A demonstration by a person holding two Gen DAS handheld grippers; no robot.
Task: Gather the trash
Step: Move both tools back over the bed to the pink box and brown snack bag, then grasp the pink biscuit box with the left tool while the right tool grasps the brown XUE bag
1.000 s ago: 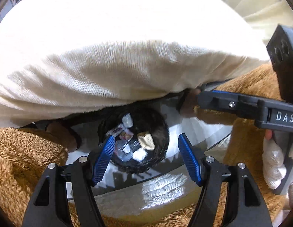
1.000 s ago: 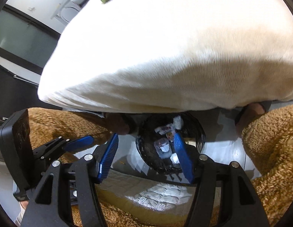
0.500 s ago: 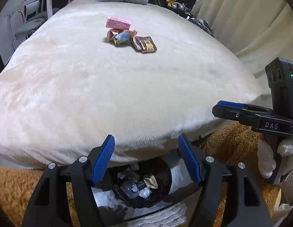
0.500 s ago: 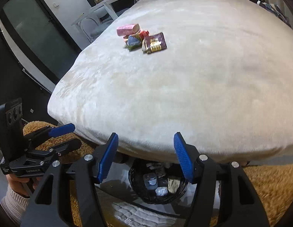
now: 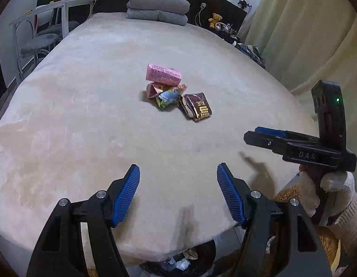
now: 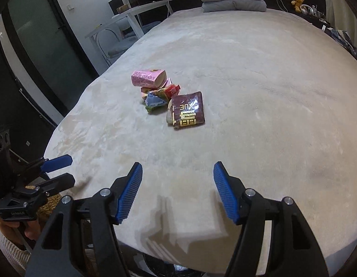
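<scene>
On the bed (image 5: pixel 86 120), mid-blanket: trash pile, with a pink box (image 5: pixel 163 75) at the back, crumpled wrappers (image 5: pixel 167 93) touching it in front and a brown packet (image 5: pixel 198 107) just beside them. Left gripper (image 5: pixel 178 194) is part open and empty, over the near bed edge. Right gripper (image 6: pixel 177 191) is empty, jaws opening. Bin (image 5: pixel 178 262) sits under the bed edge with trash inside.
</scene>
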